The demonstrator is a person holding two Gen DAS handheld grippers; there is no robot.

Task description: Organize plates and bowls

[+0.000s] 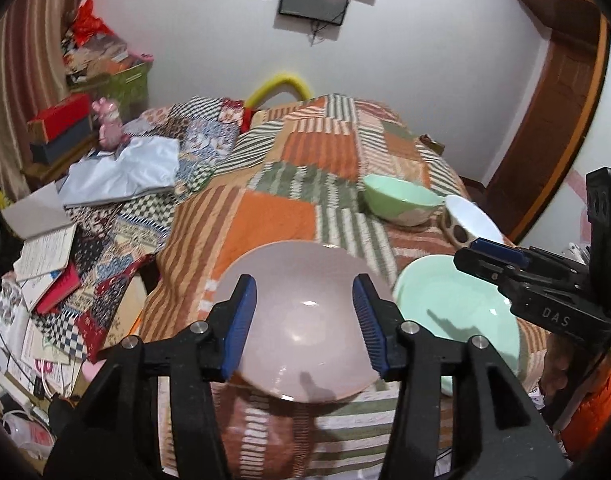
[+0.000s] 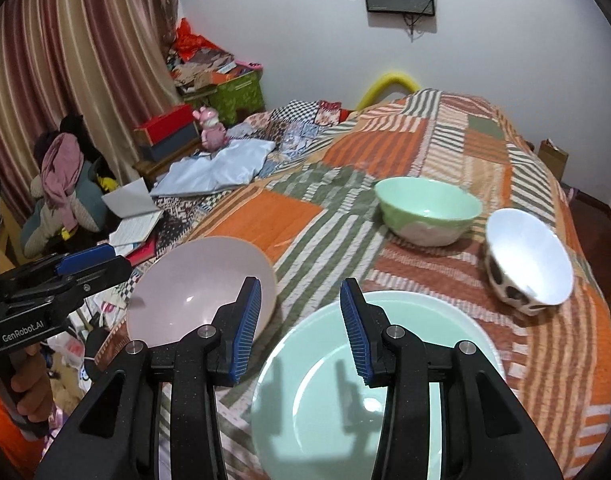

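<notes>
Jaws of the left gripper (image 1: 305,322) stand apart, empty, above the pink plate (image 1: 297,344) on the quilt (image 1: 305,184). Right gripper (image 2: 301,328), likewise parted and holding nothing, hangs over the mint plate (image 2: 305,360) beside it.

Two plates on the patchwork quilt (image 2: 385,152), one pink plate (image 2: 193,284) at its near left edge, one mint-green plate (image 2: 305,380) just right of it, two bowls farther back on the quilt, one green bowl (image 2: 427,210), one white spotted bowl (image 2: 529,264) to its right
</notes>
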